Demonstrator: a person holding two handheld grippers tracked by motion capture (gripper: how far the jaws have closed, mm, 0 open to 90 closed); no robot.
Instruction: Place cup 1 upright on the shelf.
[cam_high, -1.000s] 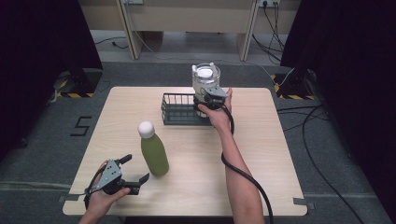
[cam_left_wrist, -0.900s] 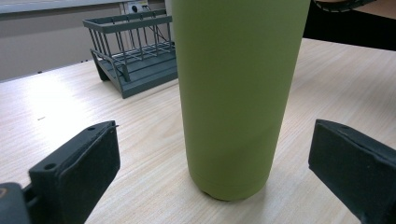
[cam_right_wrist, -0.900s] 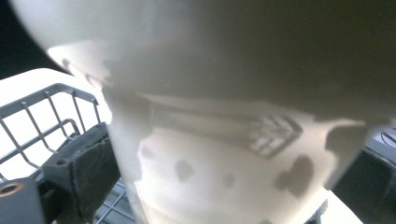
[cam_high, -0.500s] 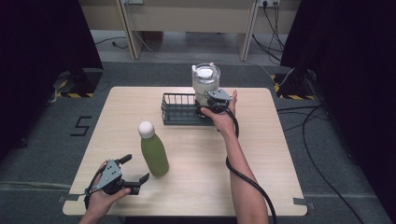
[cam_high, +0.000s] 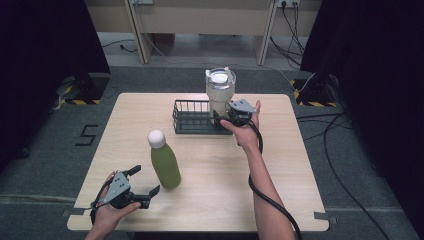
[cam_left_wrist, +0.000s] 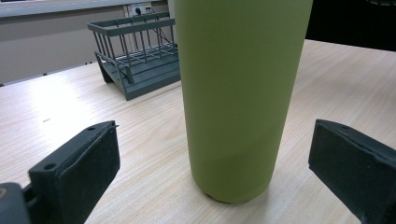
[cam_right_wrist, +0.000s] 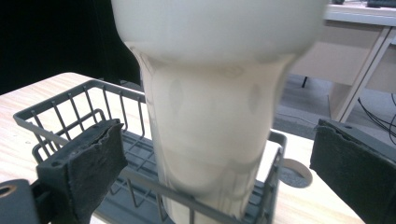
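A cream tumbler (cam_high: 220, 92) with a lidded top stands upright in the right end of a dark wire basket (cam_high: 192, 117) at the back of the table. My right gripper (cam_high: 222, 119) is just to its right, open. In the right gripper view the tumbler (cam_right_wrist: 210, 130) stands a little ahead between the two pads, touching neither; these jaws have just been closing slightly. A green bottle (cam_high: 165, 162) with a white cap stands near the front. My left gripper (cam_high: 146, 180) is open beside it, and the bottle (cam_left_wrist: 236, 93) rises just ahead of its wide jaws, untouched.
The wooden table (cam_high: 300, 165) has bare room on its right half and far left. The left part of the basket (cam_left_wrist: 135, 60) holds nothing. A black cable trails from the right gripper along the forearm. Dark drapes and desk legs lie beyond the table.
The right hand has drawn back a little to the right, away from the tumbler, which stays in the basket. The left hand and the green bottle have not moved.
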